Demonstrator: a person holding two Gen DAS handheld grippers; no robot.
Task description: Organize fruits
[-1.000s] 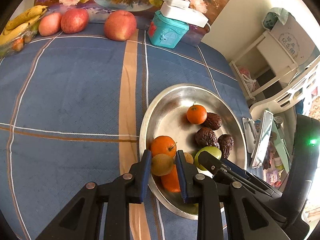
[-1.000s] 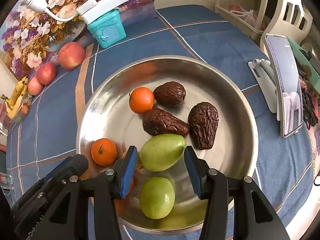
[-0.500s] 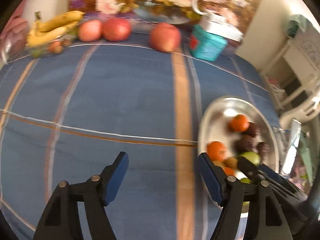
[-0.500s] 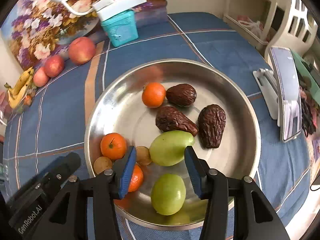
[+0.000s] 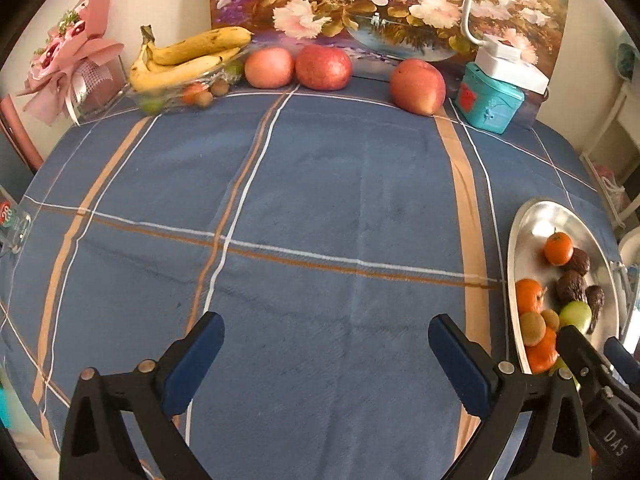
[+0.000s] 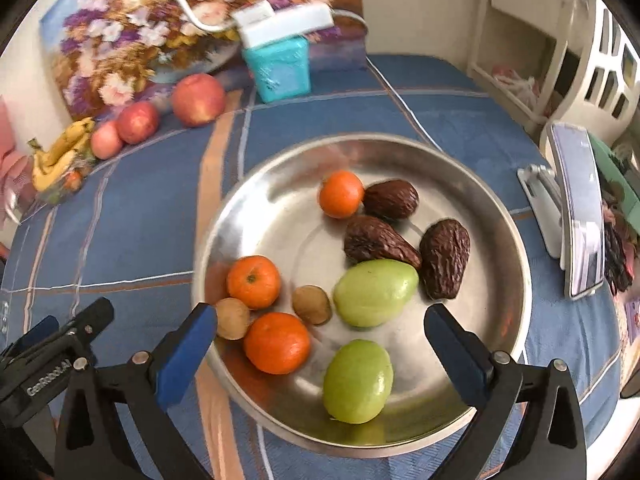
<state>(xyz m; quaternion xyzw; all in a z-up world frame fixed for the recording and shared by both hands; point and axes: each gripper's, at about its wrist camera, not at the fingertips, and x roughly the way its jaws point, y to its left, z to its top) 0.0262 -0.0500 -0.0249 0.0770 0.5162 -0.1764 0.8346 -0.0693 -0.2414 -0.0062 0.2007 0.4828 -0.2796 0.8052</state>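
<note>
My left gripper [image 5: 324,332] hangs over bare blue cloth, jaws opening wide, nothing between them. The steel plate [image 5: 520,232] lies at its right. My right gripper [image 6: 320,316] hovers above the plate [image 6: 500,216], jaws also opening, pads touching no fruit. On the plate beneath it lie an orange [image 6: 277,343], two small brown fruits [image 6: 312,305] and two green fruits [image 6: 375,293]. Further back lie two more oranges [image 6: 341,194] and three dark wrinkled fruits [image 6: 376,240].
Three apples [image 5: 323,67] and a bowl of bananas [image 5: 188,60] line the table's back edge under a flower painting. A turquoise box [image 5: 492,102] stands back right, a pink bouquet [image 5: 68,60] back left. A phone on a stand [image 6: 576,216] sits right of the plate.
The left gripper let go of a small brown fruit over the plate, spread wide and swung left over the cloth. The right jaws, narrow around a green fruit, spread wide.
</note>
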